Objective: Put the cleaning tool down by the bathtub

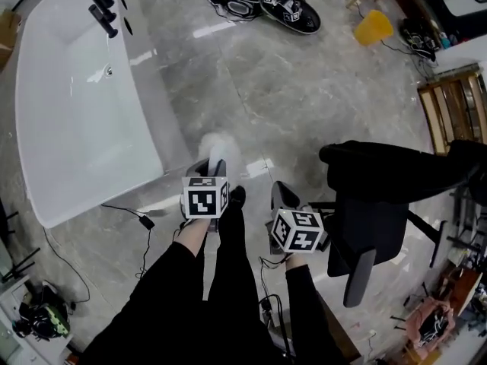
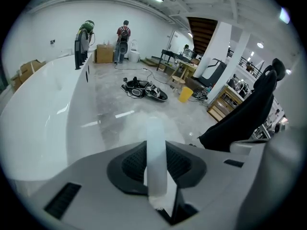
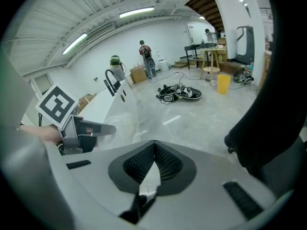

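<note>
White translucent handle of the cleaning tool clamped from both sides between the left gripper's jaws, running out ahead of them to a fluffy white head. Head blurred over the grey stone-look floor, just off the near corner of the bathtub, apparently not yet resting. Right gripper alongside, pads together at the tips, nothing between them. Probably the lowering step, with no release so far. To do it well: bring the head down onto bare floor close beside the tub wall, clear of the black cable. Settle the handle flat. Part the jaws only after the floor takes the weight, then draw straight back.
</note>
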Tool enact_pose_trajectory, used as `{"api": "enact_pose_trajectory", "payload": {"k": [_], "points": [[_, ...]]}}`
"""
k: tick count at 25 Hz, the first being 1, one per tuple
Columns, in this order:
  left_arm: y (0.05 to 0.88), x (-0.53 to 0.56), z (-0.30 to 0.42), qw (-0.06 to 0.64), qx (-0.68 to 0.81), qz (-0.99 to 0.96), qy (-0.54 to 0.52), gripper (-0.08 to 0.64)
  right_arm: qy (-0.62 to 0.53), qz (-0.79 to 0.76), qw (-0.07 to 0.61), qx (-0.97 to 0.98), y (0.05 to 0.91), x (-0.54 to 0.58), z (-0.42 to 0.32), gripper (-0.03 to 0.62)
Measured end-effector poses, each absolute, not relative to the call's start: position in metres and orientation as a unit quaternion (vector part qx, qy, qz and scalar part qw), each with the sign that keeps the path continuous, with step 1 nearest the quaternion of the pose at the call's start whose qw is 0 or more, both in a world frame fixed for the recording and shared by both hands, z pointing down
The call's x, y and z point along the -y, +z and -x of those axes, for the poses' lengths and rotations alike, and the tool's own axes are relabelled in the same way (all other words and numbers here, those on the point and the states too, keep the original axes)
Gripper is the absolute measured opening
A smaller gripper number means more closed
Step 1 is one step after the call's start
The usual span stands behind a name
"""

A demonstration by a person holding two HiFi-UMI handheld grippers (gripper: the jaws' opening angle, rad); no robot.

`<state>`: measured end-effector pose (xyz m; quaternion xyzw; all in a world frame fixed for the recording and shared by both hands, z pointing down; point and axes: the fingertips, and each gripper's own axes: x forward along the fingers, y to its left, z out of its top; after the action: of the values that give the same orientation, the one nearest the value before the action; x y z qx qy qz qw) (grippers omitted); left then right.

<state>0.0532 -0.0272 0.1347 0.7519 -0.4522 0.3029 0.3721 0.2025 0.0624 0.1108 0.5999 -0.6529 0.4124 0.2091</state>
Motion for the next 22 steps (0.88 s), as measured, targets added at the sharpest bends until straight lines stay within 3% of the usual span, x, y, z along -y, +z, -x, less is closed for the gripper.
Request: {"api": "enact_pose_trajectory", "payload": {"k": [22], "points": [[0.461, 0.078, -0.018, 0.364, 0.527, -0.709, 0.295, 0.1, 0.357, -0.507, 0.254, 0.742, 0.405, 0.004, -0.171, 0.0]]}}
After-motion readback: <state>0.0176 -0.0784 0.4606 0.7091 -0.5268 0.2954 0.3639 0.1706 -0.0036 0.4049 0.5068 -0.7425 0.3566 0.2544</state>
